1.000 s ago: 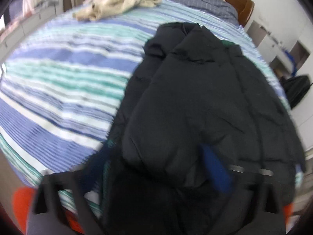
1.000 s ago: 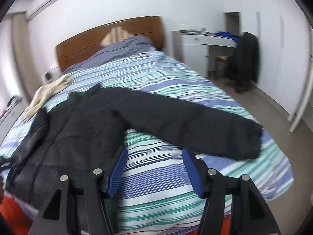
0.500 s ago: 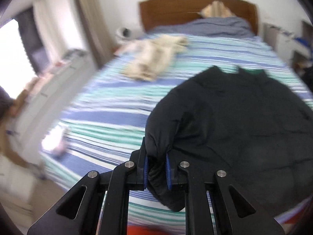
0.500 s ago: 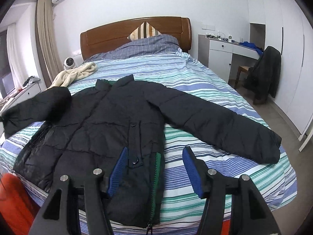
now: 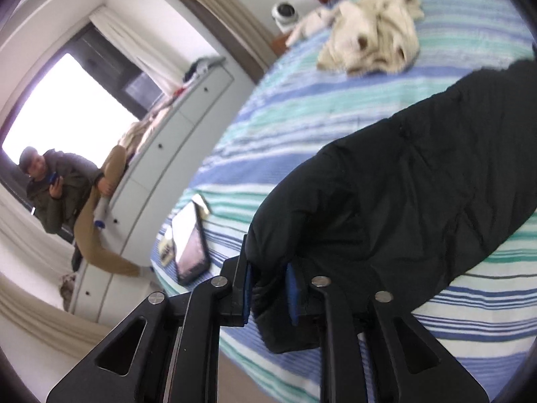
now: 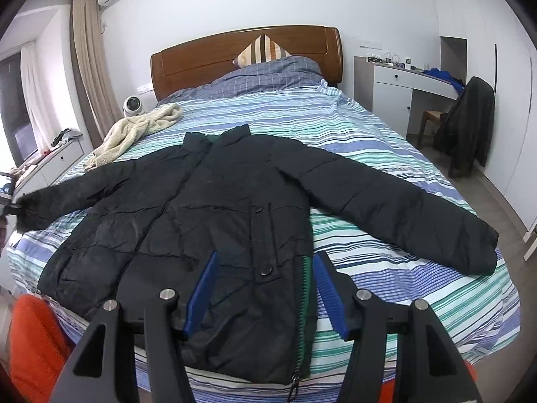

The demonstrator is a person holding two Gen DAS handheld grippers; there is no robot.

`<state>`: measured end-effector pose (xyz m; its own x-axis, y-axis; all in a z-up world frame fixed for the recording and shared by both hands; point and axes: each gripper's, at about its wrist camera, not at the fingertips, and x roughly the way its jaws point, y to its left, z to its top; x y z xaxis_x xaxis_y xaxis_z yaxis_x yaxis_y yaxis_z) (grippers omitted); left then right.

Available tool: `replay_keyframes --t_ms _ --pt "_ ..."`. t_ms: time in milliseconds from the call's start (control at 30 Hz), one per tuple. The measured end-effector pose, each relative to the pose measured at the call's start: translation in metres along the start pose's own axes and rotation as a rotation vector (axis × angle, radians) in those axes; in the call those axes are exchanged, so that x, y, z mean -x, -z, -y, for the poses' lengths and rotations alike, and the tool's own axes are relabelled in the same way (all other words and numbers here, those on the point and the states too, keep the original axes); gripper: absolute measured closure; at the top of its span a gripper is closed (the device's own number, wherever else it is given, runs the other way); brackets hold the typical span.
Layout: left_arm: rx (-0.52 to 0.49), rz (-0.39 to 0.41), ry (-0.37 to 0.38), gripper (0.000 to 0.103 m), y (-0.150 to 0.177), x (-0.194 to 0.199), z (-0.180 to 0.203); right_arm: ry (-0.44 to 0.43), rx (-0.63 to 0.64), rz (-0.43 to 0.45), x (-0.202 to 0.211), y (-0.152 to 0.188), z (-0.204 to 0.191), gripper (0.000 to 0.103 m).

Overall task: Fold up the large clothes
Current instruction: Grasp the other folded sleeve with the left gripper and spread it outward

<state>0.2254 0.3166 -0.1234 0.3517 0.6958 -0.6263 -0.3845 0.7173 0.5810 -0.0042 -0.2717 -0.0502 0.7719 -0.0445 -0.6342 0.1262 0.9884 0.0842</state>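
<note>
A black puffer jacket (image 6: 214, 208) lies front-up on the striped bed (image 6: 386, 262), both sleeves spread out to the sides. My left gripper (image 5: 270, 290) is shut on the cuff of the jacket's left sleeve (image 5: 396, 194) and holds it out over the bed's left edge. That gripper shows faintly at the far left of the right wrist view (image 6: 8, 206). My right gripper (image 6: 265, 285) is open and empty, hovering above the jacket's lower front near the green zipper (image 6: 305, 288).
A cream fleece garment (image 6: 134, 127) lies at the bed's far left, also in the left wrist view (image 5: 372, 33). A tablet (image 5: 189, 243) rests on the bed corner. A seated person (image 5: 57, 188) and white drawers (image 5: 161, 154) are left; a desk and chair (image 6: 466, 124) right.
My left gripper has pulled the sleeve cuff outward to the left, straightening the sleeve across the bed. The right gripper has stayed open over the jacket's front, with the view settling on it.
</note>
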Motion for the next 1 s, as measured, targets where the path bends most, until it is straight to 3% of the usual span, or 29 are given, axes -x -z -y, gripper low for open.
replay_keyframes --t_ms 67,100,133,267,400,600,700,767,867,1000 --pt "-0.008 -0.022 -0.045 0.053 0.004 -0.007 0.005 -0.004 0.001 -0.011 -0.001 0.0 -0.001 0.044" --pt "-0.004 -0.025 -0.059 0.03 0.008 -0.008 0.006 -0.003 0.004 -0.014 -0.001 0.001 -0.003 0.044" --pt "0.012 -0.013 -0.061 0.018 0.012 -0.006 0.006 -0.002 0.008 -0.013 -0.001 0.001 -0.004 0.044" --pt "0.049 0.009 0.001 0.016 0.027 0.014 -0.003 0.011 0.031 -0.009 0.001 0.001 -0.007 0.044" --pt "0.112 0.043 0.12 0.012 0.043 0.048 -0.013 0.0 0.023 -0.052 -0.011 0.005 -0.007 0.043" --pt "0.167 0.06 0.419 0.008 0.064 0.105 -0.008 -0.028 -0.02 -0.103 -0.024 0.006 0.003 0.041" --pt "0.13 0.044 0.648 0.006 0.08 0.134 0.013 -0.006 -0.041 -0.124 -0.028 0.005 0.018 0.029" --pt "0.071 0.022 0.766 0.006 0.092 0.15 0.038 0.004 -0.061 -0.146 -0.032 0.006 0.032 0.028" --pt "-0.028 0.001 0.835 0.006 0.104 0.163 0.075 -0.01 -0.105 -0.204 -0.045 0.012 0.052 0.028" --pt "-0.108 -0.013 0.842 0.006 0.114 0.174 0.113 -0.105 -0.206 -0.278 -0.066 0.023 0.07 0.028"
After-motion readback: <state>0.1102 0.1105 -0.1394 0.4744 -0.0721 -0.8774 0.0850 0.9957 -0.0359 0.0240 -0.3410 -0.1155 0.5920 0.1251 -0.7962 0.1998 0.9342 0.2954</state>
